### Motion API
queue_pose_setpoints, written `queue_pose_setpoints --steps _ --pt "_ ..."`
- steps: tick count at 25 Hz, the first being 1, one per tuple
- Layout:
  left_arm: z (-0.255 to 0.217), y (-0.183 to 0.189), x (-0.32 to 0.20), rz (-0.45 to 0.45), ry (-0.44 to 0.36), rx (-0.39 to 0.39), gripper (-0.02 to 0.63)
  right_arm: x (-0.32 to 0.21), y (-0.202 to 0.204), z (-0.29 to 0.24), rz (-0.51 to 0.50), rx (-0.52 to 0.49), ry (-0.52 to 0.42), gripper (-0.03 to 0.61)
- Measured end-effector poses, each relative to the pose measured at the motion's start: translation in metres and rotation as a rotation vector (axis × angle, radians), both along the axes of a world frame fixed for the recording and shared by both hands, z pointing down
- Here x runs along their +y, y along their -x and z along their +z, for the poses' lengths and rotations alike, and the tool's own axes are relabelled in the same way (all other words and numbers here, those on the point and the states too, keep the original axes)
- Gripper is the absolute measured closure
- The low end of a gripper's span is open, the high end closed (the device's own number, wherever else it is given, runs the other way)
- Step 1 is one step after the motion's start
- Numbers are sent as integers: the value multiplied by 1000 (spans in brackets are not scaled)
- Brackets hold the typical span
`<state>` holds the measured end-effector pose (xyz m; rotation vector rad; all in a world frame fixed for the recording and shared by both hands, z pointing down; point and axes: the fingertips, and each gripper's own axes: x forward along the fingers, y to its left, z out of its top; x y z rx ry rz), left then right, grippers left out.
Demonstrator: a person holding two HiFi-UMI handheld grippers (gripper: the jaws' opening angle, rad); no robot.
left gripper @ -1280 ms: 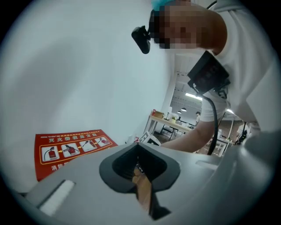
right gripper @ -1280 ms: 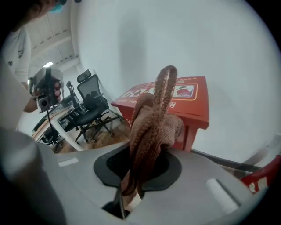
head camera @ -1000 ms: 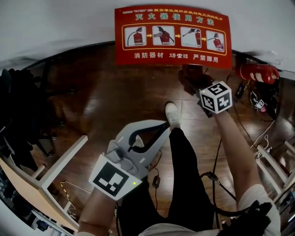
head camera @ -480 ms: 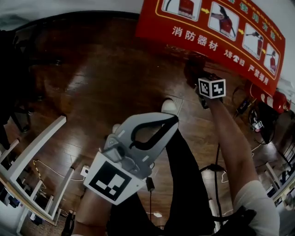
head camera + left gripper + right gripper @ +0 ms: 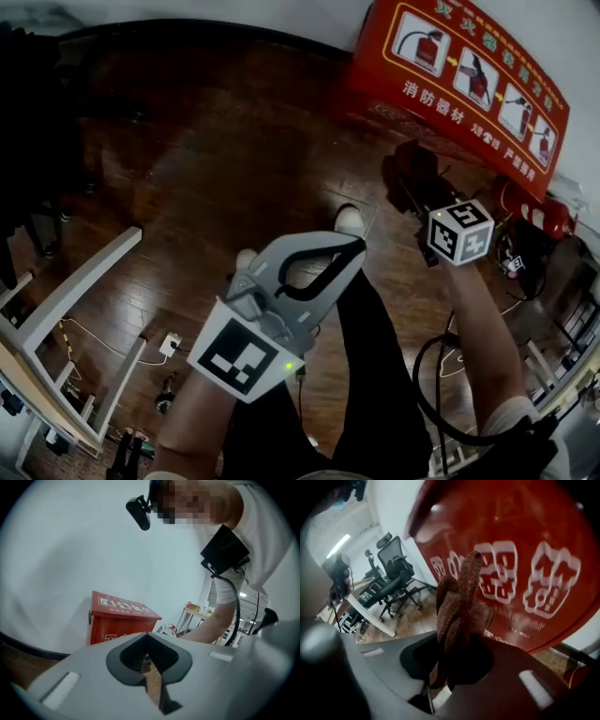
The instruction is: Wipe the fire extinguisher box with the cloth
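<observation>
The red fire extinguisher box (image 5: 450,80) stands against the wall at the upper right, with a picture label on its top. My right gripper (image 5: 414,187) is shut on a brown cloth (image 5: 405,169) just in front of the box's front face. In the right gripper view the bunched cloth (image 5: 459,611) sticks up from the right gripper (image 5: 457,656), close to the box front (image 5: 534,536) with its white characters; contact cannot be told. My left gripper (image 5: 349,247) hangs over the floor, shut and holding nothing. The left gripper view shows the left gripper (image 5: 148,637) and the box (image 5: 117,620) farther off.
A red fire extinguisher (image 5: 544,214) lies right of the box among black cables. White table frames (image 5: 80,295) stand at the left, a power strip (image 5: 169,345) lies on the wooden floor. The person's legs and white shoe (image 5: 349,221) are below. Office chairs (image 5: 393,585) stand behind.
The head view has swung, so the box now sits at the upper right. My right gripper with the cloth has dropped a little lower by the box front. The left gripper has hardly moved.
</observation>
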<state>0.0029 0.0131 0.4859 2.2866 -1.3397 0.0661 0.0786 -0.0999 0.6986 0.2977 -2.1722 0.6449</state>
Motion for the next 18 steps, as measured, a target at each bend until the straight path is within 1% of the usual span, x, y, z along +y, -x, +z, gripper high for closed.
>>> queue_pose_setpoints --steps 2,4,7,9,12,15,18 --pt "-13 6 8 15 -6 -9 614 4 16 -56 2 -58 -36 517" --pt "-25 11 14 19 -11 -17 614 5 29 -96 9 -98 -62 517" --pt "-36 17 16 15 -22 -28 614 -4 40 -120 13 -107 -94 517" --pt "-38 18 17 9 -22 -33 614 -13 42 -112 22 -95 -103 517" --pt "-34 22 18 6 -24 -27 614 -29 44 -80 60 -73 -105 517" --pt "-19 29 21 -1 -9 -14 614 -41 47 -35 111 -47 -86 517" --pt "-1 35 25 -40 24 5 614 -45 50 16 142 -13 -54 518"
